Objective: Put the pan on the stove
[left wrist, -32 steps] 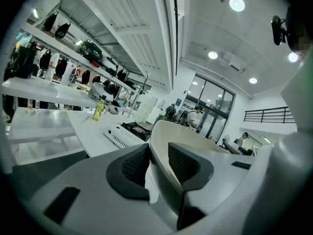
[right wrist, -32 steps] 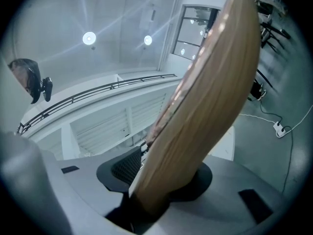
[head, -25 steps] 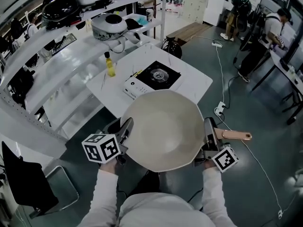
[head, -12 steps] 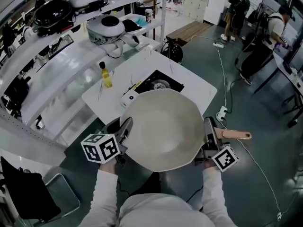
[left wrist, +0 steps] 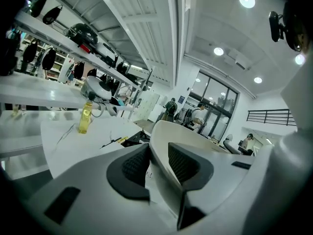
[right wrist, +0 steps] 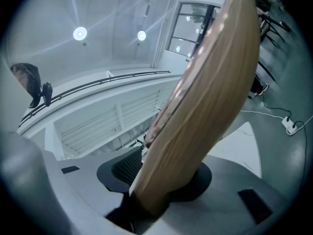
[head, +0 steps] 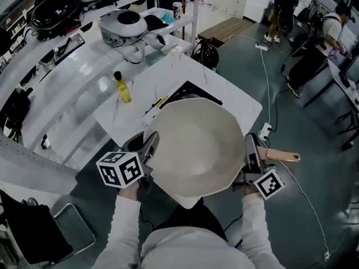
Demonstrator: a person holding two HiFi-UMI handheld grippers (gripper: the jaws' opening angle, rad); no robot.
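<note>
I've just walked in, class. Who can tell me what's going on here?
A person is carrying a big pan with two hand-held grippers. The left gripper has its fingers shut on the pan's rim, and the right gripper is shut on the wooden handle. The pan is held up over the near edge of the white table, hiding most of the stove. It is not yet set down on it.

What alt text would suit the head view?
Seen from above, a person's two grippers hold a large cream-coloured round pan over the near edge of a white table: the left gripper clamps its rim, the right gripper its wooden handle. The pan hides much of a black stove; a yellow bottle stands further left.
</note>
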